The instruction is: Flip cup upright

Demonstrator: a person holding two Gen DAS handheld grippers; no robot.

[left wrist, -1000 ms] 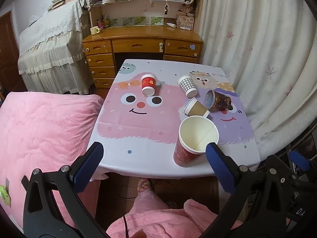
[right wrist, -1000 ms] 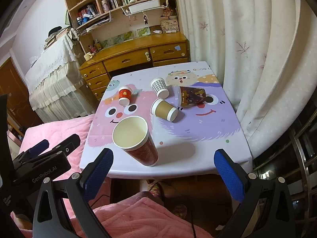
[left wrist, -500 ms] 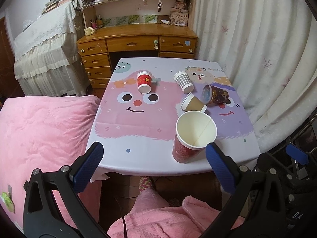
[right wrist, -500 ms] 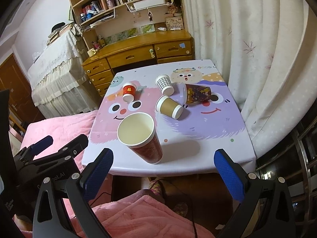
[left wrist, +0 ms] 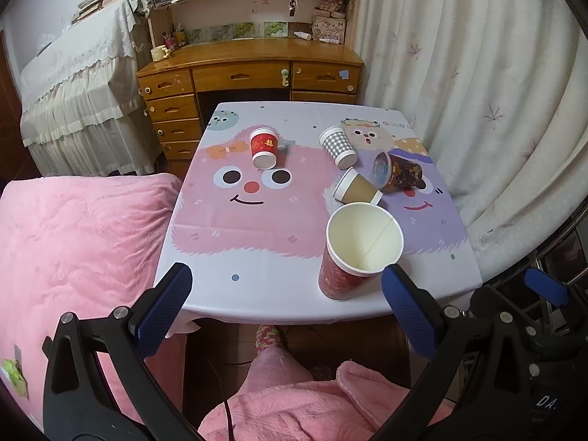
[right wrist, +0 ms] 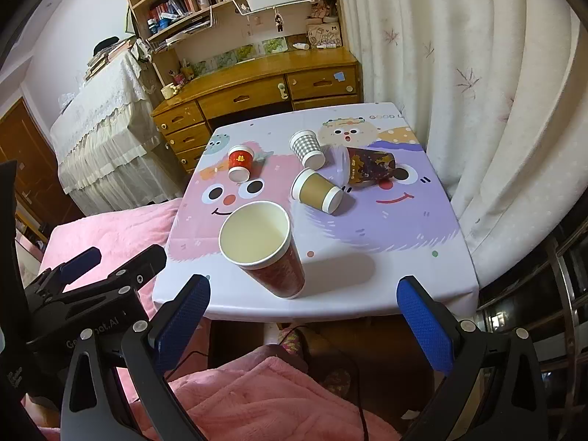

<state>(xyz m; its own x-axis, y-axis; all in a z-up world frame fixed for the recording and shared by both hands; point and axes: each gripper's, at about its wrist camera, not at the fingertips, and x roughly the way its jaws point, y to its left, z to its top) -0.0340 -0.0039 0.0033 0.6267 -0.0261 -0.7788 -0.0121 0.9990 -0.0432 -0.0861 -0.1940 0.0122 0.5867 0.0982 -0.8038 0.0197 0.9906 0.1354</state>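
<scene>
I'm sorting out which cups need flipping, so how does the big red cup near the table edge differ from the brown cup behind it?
The large red paper cup stands upright with its mouth open upward; the brown paper cup lies on its side. The red one is clearly bigger and patterned, while the brown one is plain with white rims. The red one stands alone near the front edge; the brown one lies beside the dark patterned cup. Both are paper cups on the cartoon tablecloth.

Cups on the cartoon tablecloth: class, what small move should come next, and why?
Probably ease the right gripper forward toward the brown cup. It lies on its side just past the big red cup, which already stands upright. Both grippers are open, empty and short of the table.
</scene>
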